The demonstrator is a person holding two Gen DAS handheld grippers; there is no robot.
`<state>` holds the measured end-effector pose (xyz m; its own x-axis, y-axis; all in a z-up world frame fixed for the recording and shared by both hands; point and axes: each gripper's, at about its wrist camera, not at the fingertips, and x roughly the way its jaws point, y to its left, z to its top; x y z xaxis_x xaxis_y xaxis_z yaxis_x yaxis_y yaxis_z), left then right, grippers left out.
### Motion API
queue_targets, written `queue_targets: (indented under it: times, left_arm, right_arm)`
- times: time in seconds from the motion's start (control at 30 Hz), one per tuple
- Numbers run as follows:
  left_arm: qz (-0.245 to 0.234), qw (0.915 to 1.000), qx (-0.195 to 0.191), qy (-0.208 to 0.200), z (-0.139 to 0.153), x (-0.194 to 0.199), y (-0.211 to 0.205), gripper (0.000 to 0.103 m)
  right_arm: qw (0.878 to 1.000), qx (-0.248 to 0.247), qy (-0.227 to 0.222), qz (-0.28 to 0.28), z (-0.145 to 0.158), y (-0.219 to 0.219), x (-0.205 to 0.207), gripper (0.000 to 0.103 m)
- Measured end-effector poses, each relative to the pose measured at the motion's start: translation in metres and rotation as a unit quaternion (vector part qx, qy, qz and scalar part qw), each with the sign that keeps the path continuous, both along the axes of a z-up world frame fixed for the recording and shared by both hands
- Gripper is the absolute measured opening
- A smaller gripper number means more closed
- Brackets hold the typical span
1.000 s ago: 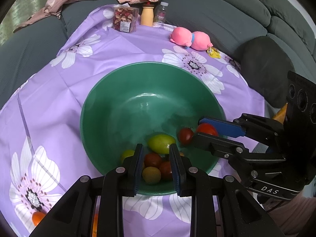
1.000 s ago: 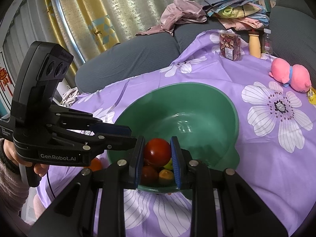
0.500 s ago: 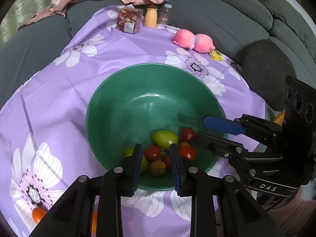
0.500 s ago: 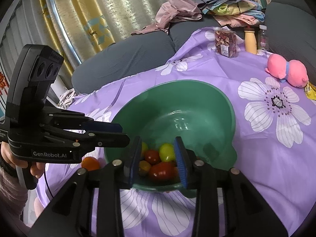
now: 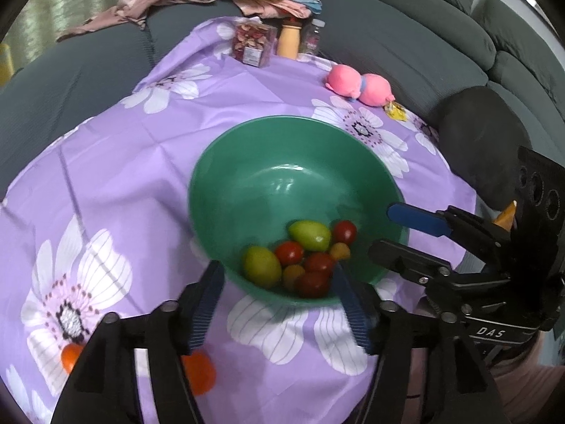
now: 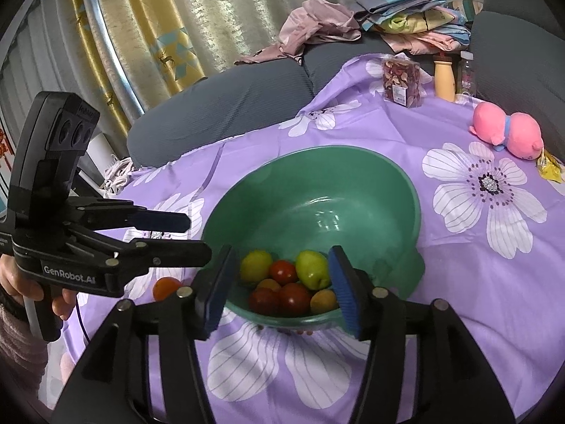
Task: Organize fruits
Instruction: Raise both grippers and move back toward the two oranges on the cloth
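- Left gripper [image 5: 279, 300]: fingers spread, just opened, empty, bottom centre.
- Right gripper [image 6: 282, 282]: fingers spread, just opened, empty.
- Small red, yellow and green fruits [image 5: 303, 258] lie in round green plastic bowl [image 5: 226, 183], frame centre.

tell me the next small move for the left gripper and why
Probably swing the left gripper down toward the orange fruits on the purple cloth beside the green bowl. Its jaws have just been opening and hold nothing, the right gripper is empty too, and those fruits lie outside the bowl while the others are already inside.
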<state>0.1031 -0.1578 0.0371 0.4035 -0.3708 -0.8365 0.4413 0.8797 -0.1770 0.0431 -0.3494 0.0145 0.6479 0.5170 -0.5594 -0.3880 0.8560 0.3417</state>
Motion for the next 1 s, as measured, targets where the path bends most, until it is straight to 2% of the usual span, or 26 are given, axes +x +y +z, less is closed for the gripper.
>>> queue_targets:
  times: [0.07,0.33,0.43,1.0]
  left_arm:
    - [0.012,0.9999,0.0,0.0,0.0,-0.004,0.007,0.082]
    - [0.069,0.9975,-0.003,0.015,-0.012,-0.025,0.049,0.087]
    - [0.088,0.996,-0.001,0.018,-0.016,-0.035,0.063,0.097]
    - [0.142,0.9892,-0.029,0.02,-0.025,-0.077,0.121,0.097]
  right_arm:
    - [1.0,-0.003,-0.001,0.003,0.002,0.003,-0.004,0.06]
    - [1.0,-0.012,-0.008,0.021,0.011,0.019,-0.021,0.07]
    - [0.999,-0.017,-0.008,0.028,0.012,0.028,-0.027,0.075]
    - [0.994,-0.061,-0.011,0.094,0.025,0.088,-0.052,0.078]
